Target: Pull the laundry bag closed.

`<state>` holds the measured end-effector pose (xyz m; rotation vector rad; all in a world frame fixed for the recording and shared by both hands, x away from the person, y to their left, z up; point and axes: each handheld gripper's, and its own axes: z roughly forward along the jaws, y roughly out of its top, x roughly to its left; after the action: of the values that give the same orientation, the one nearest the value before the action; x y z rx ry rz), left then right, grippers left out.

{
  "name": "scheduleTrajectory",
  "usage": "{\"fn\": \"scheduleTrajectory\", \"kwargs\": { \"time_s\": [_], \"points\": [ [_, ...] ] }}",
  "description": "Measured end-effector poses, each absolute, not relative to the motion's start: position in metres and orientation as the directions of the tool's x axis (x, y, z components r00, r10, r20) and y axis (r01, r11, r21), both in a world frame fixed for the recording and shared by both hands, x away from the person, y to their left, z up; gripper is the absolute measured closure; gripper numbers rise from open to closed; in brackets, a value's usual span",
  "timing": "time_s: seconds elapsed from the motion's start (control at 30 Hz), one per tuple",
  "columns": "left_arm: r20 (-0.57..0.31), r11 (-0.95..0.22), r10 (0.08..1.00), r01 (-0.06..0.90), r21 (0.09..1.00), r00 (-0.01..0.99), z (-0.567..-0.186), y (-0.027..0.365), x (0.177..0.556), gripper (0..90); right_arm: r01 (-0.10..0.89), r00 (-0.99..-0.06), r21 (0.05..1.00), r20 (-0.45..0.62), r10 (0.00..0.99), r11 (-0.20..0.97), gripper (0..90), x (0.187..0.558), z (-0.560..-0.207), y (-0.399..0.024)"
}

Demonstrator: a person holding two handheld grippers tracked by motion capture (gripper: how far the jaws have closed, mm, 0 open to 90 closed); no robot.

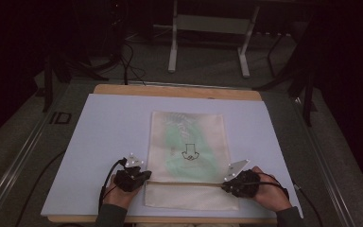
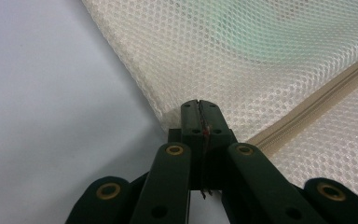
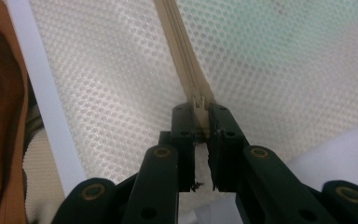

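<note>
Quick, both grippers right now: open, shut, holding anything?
Left gripper: shut, jaws pressed together on the mesh bag's edge.
Right gripper: shut on the zipper pull of the bag's zipper.

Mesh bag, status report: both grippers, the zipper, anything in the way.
Left gripper shut on mesh bag edge. Right gripper shut on zipper pull. Zipper closed. Nothing blocking on white mat.

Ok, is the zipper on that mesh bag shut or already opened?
Shut: the zipper runs as one closed band across the mesh bag, with its pull between the right gripper jaws.
</note>
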<state>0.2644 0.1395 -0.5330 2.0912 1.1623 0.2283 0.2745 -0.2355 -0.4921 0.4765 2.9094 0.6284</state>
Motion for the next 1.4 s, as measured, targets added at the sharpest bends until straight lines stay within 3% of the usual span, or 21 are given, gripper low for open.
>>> {"fn": "scheduleTrajectory", "kwargs": {
  "time_s": [0.93, 1.0, 1.4],
  "points": [
    [-0.158, -0.351, 0.790, 0.648, 0.676, 0.593, -0.533, 0.139, 0.263, 88.8, 0.351, -0.919, 0.450, -0.004, 0.395, 0.821, 80.3, 0.275, -0.497, -0.265],
    [-0.151, -0.355, 0.790, 0.644, 0.678, 0.594, -0.533, 0.138, 0.262, 88.6, 0.353, -0.919, 0.463, 0.008, 0.395, 0.813, 74.4, 0.275, -0.497, -0.266],
    [-0.095, -0.386, 0.787, 0.608, 0.694, 0.609, -0.531, 0.134, 0.258, 87.7, 0.367, -0.905, 0.510, 0.001, 0.426, 0.778, 61.2, 0.276, -0.493, -0.270]
  ]
}}
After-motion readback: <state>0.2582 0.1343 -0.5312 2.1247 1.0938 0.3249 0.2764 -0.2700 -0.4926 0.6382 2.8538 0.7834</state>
